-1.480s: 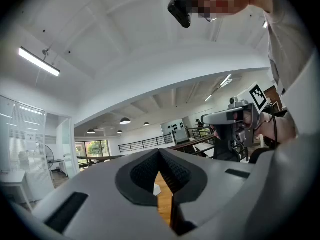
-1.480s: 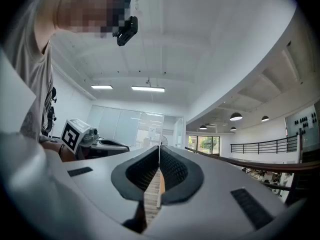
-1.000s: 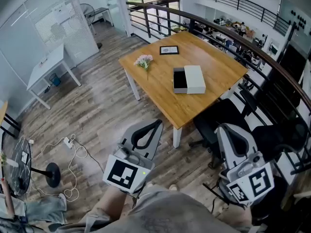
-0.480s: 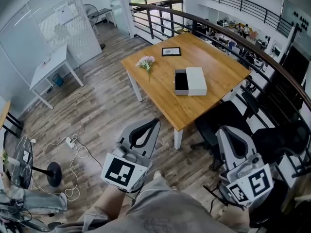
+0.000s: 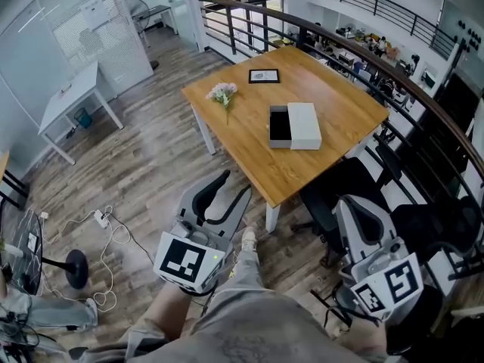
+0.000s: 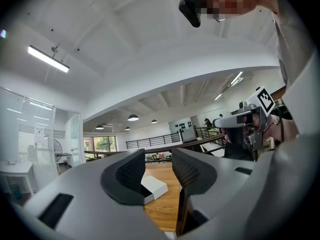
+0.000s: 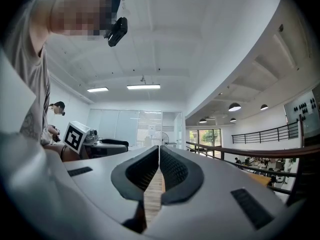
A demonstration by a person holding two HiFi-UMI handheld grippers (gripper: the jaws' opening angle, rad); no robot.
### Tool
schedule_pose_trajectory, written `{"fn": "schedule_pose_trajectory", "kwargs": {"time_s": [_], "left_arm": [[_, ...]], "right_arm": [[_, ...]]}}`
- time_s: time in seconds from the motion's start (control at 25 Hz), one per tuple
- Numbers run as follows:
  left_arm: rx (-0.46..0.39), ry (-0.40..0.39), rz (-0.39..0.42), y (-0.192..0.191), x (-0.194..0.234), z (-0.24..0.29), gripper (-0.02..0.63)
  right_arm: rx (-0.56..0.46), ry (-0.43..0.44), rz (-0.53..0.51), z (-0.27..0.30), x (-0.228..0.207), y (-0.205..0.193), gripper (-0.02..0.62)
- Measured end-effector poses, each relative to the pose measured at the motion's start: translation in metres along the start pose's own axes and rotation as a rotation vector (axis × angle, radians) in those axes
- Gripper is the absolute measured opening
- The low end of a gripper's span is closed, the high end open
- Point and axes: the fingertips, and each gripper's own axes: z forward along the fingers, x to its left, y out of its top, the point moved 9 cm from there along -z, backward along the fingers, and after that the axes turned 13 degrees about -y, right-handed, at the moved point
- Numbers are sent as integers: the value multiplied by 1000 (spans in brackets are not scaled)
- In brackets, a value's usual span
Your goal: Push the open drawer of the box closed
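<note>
The box (image 5: pixel 304 125) is seen near the middle of the wooden table (image 5: pixel 340 100), its white body closed on top and its dark drawer (image 5: pixel 280 125) drawn out toward the edge where the flowers (image 5: pixel 224 94) lie, by the left corner. A framed picture (image 5: pixel 263 76) is laid near the far corner.

Both grippers are held low and close to the person's body, over the plank floor and well apart from the table. The left gripper (image 5: pixel 229 191) is pointed forward toward the table's near corner, with its marker cube turned toward the camera. Its jaws are being opened and are seen apart in the left gripper view (image 6: pixel 158 170). Nothing is held between them; only the distant box (image 6: pixel 155 187) is framed in the gap.

The right gripper (image 5: pixel 352 203) is carried at the person's right side, just beside a black chair (image 5: pixel 336 184) at the table's near right edge. Its jaws are pressed together on nothing (image 7: pixel 159 160).
</note>
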Motion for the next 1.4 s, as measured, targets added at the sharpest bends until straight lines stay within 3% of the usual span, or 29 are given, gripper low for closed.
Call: {"fn": "schedule_pose_trajectory", "kwargs": {"time_s": [0.28, 0.76, 1.0, 1.4], "left_arm": [[23, 11, 4, -16, 50, 33, 183], [225, -72, 12, -82, 159, 118, 183], [301, -170, -11, -125, 216, 180, 183], [494, -357, 74, -218, 274, 273, 183]], "right_arm": [[37, -7, -7, 52, -19, -10, 34], [197, -45, 8, 174, -48, -48, 34], [291, -74, 11, 250, -72, -74, 34], [483, -137, 44, 341, -107, -142, 34]]}}
